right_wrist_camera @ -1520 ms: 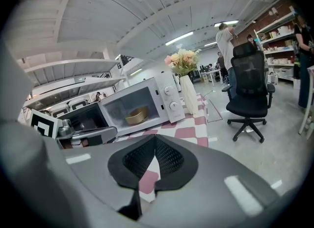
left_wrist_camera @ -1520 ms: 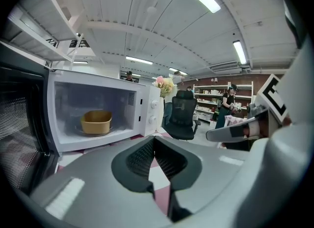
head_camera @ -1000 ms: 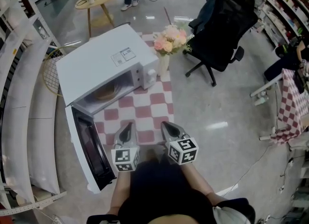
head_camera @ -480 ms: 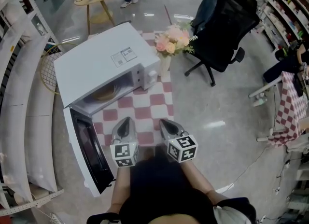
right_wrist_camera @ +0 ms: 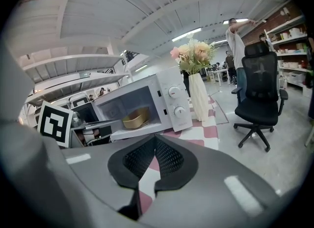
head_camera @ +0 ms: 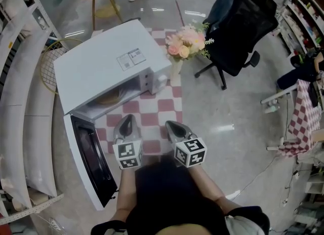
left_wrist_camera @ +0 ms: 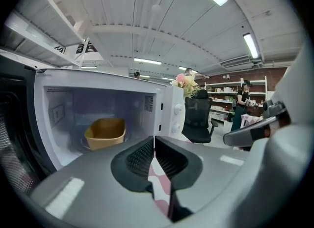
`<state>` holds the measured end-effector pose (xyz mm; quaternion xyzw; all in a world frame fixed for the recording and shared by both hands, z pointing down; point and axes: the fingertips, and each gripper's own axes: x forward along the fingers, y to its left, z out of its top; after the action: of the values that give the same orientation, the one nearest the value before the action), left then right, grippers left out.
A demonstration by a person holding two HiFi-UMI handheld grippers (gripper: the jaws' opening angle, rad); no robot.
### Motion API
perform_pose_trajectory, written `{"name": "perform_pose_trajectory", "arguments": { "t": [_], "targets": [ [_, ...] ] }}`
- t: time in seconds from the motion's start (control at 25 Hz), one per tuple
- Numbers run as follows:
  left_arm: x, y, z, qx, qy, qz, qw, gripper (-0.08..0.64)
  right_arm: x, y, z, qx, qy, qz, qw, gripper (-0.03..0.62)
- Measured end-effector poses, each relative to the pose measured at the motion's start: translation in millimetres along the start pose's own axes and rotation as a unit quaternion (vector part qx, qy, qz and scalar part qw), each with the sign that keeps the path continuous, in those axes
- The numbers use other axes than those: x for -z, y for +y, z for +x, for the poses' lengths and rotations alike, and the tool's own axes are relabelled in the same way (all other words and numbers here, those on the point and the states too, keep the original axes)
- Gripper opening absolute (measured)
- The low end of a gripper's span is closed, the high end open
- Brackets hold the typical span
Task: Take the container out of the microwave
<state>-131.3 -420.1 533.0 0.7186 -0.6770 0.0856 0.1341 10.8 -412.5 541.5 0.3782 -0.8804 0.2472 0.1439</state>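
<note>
My left gripper (head_camera: 126,122) is all but closed. Its jaws have just eased open a crack, with nothing between them. My right gripper (head_camera: 173,127), just beside it, is closed and empty. Ahead and left of both, well apart, one tan rounded container (left_wrist_camera: 105,132) sits inside the one white microwave (head_camera: 101,67), whose dark-windowed door (head_camera: 91,158) stands open.

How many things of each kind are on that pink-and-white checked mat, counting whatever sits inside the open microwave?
microwave: 1
container (tan, inside the microwave): 1
vase of flowers: 1
Total: 3
</note>
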Motion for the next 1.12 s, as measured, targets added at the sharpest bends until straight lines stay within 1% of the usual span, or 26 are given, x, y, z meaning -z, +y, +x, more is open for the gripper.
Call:
{"name": "perform_pose_trajectory", "arguments": {
  "t": [0.12,0.24,0.48,0.72,0.92,1.12],
  "targets": [
    [-4,8,11,-0.014,0.002,0.006,0.9999,0.029,1,-4,5,-0.003,0.009,0.001,1.000,0.002],
    [-5,16,24,-0.022,0.012,0.014,0.9996,0.091,0,-8,11,-0.005,0.015,0.001,1.000,0.002],
    [-7,36,45,-0.049,0.029,0.021,0.9981,0.118,-6,-16,25,-0.013,0.024,-0.002,1.000,0.002],
    [-6,56,64,-0.078,0.046,0.036,0.9953,0.126,-14,-17,44,-0.031,0.032,-0.009,0.999,0.002],
    [0,70,78,-0.099,0.076,0.043,0.9913,0.137,-19,-12,62,-0.050,0.043,-0.017,0.998,0.002],
    [14,77,94,-0.099,0.105,0.054,0.9881,0.155,-19,-11,74,-0.063,0.052,-0.022,0.996,0.002]
  ]
}}
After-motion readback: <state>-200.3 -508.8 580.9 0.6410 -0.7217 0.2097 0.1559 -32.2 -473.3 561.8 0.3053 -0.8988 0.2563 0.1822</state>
